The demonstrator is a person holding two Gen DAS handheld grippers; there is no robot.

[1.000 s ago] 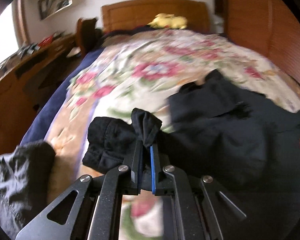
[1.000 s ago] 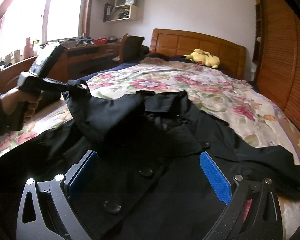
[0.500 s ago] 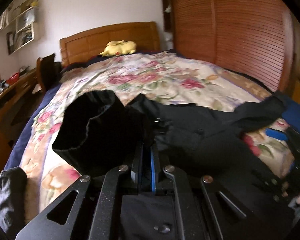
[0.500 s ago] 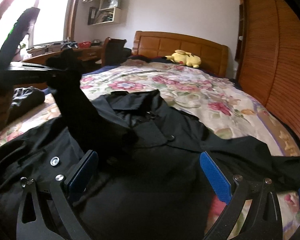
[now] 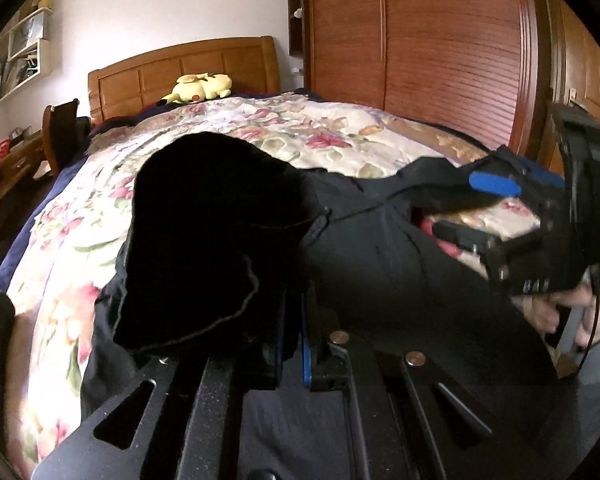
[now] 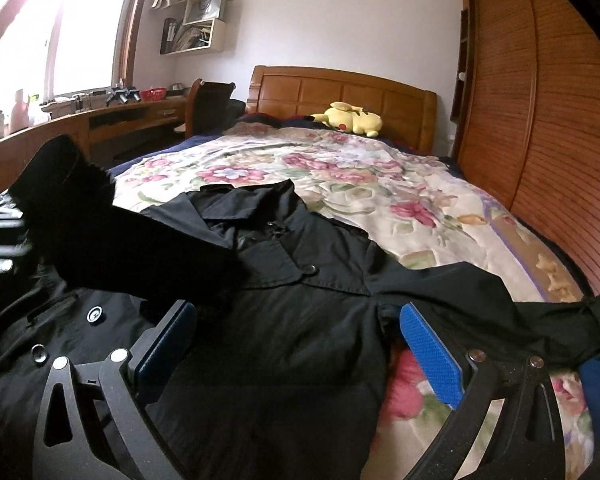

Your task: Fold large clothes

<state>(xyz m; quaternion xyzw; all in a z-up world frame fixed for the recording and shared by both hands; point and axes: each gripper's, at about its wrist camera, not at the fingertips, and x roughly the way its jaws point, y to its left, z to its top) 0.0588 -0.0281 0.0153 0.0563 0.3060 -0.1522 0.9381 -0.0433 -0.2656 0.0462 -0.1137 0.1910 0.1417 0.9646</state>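
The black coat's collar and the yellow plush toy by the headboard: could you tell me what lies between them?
Only bare floral bedspread lies between the collar and the plush toy, shown in the right wrist view.

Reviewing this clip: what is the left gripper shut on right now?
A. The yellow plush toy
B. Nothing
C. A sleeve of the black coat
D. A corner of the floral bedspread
C: the left gripper is shut with the cuff end of the black coat's sleeve bunched between its fingers.

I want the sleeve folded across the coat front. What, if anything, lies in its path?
Nothing visible does. The left gripper holds the sleeve above the coat, whose front is bare.
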